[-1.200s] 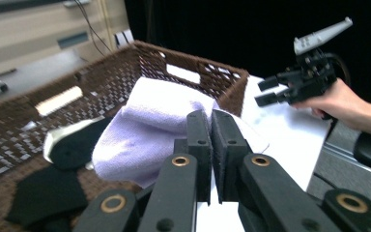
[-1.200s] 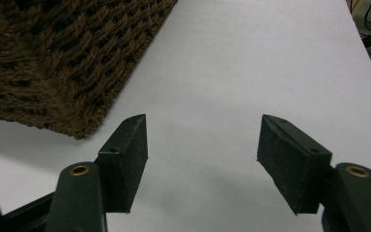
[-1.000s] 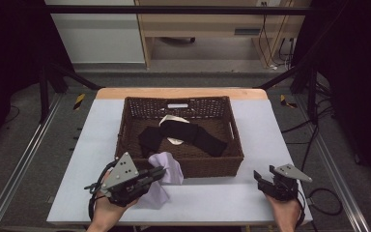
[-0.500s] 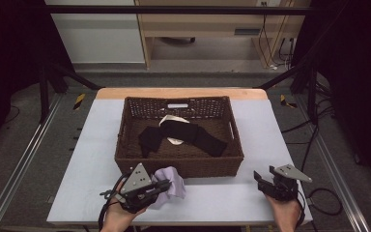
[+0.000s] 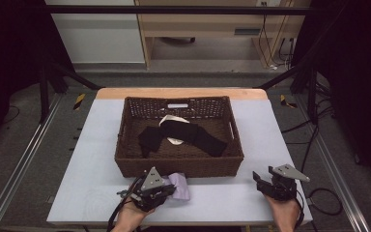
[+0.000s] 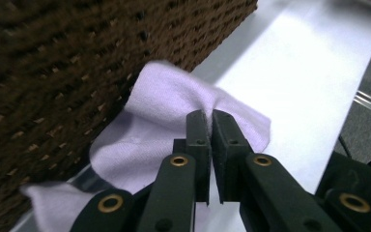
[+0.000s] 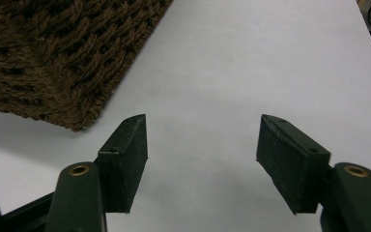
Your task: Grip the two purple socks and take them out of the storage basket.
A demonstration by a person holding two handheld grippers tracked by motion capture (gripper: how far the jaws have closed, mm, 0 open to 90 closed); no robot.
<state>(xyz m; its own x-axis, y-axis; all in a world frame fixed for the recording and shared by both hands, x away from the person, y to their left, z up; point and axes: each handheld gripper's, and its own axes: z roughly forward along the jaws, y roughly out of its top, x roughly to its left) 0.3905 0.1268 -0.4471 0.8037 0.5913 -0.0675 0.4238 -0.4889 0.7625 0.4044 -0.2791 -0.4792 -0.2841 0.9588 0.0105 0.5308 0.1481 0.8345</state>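
Your left gripper (image 6: 206,121) jaws pinch the lilac cloth (image 6: 164,116) beside the basket (image 5: 178,166). High view adds black garments (image 5: 183,135) inside it. Your right gripper (image 7: 203,140) jaws gape wide over bare desk (image 7: 270,58).

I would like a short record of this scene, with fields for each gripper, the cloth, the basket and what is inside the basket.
left gripper: shut on the lilac cloth, at the near side of the table
right gripper: open, holding nothing, over the white table
lilac cloth: bunched, lying on the table against the front wall of the basket
basket: dark brown wicker, rectangular, at the middle of the table
basket contents: black cloth lying across a white item
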